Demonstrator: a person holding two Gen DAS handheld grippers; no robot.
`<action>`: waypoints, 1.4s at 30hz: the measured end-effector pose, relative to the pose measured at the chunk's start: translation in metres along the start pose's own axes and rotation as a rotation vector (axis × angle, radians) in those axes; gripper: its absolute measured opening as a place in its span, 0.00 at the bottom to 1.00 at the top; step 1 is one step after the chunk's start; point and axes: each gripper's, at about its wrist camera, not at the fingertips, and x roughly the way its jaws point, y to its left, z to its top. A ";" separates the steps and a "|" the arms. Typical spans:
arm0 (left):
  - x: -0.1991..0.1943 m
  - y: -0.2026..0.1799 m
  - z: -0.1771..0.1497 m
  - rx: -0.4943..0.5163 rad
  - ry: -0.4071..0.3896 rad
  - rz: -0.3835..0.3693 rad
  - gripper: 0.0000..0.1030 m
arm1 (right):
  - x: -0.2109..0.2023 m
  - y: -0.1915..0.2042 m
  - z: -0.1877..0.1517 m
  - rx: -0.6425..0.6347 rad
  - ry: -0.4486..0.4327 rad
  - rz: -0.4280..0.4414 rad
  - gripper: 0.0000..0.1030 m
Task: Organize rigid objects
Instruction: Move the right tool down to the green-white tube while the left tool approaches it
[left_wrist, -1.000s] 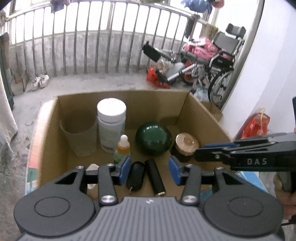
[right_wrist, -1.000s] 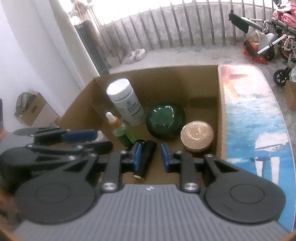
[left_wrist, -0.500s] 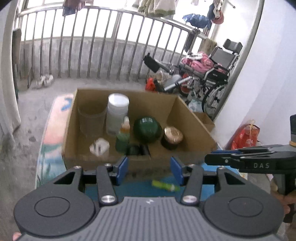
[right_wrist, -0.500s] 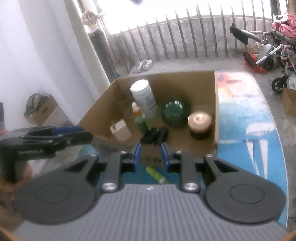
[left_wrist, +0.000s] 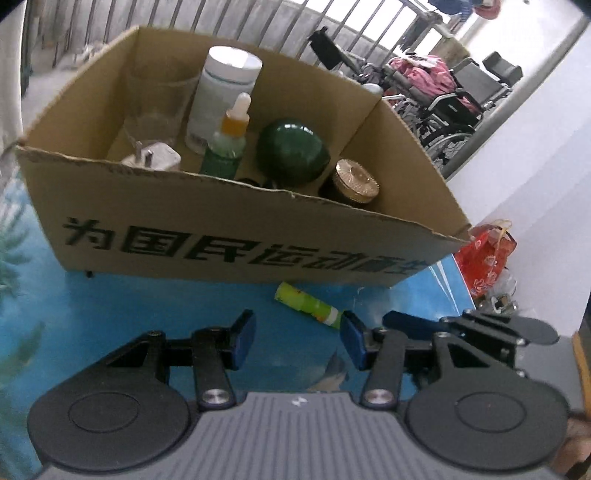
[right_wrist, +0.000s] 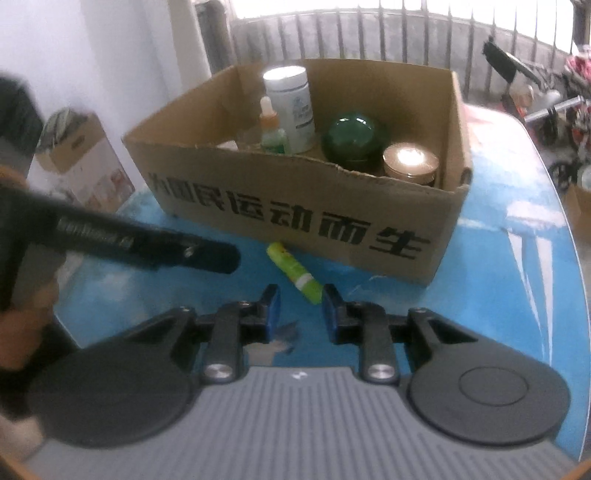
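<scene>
A yellow-green tube (left_wrist: 308, 303) (right_wrist: 293, 271) lies on the blue table just in front of the cardboard box (left_wrist: 221, 229) (right_wrist: 295, 192). Inside the box stand a white bottle (left_wrist: 225, 92), a dropper bottle (left_wrist: 229, 144), a dark green round jar (left_wrist: 291, 151), a gold-lidded jar (left_wrist: 356, 181), a clear cup (left_wrist: 159, 99) and a white plug (left_wrist: 153, 158). My left gripper (left_wrist: 297, 328) hovers open, low over the table, the tube just beyond its fingertips. My right gripper (right_wrist: 301, 299) has narrow jaws that are opening with nothing between them, and the tube's near end lies just ahead.
The blue printed table (right_wrist: 517, 258) stretches right of the box. A red bag (left_wrist: 487, 254) and a wheelchair (left_wrist: 461, 99) sit beyond the table's right edge. Another cardboard box (right_wrist: 70, 147) stands on the floor at the left. A railing runs behind.
Both grippers have pulled back out of the box and sunk toward the table in front of it. The green tube has come into view ahead of them.
</scene>
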 end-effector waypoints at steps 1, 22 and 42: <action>0.005 0.000 0.001 -0.007 0.006 -0.004 0.51 | 0.004 0.000 0.001 -0.010 0.003 0.001 0.27; 0.033 -0.005 0.009 -0.074 0.026 0.020 0.40 | 0.045 -0.011 -0.006 -0.061 0.016 0.100 0.18; 0.039 -0.009 0.003 -0.078 0.012 0.090 0.26 | 0.046 0.003 -0.010 -0.072 0.000 0.094 0.19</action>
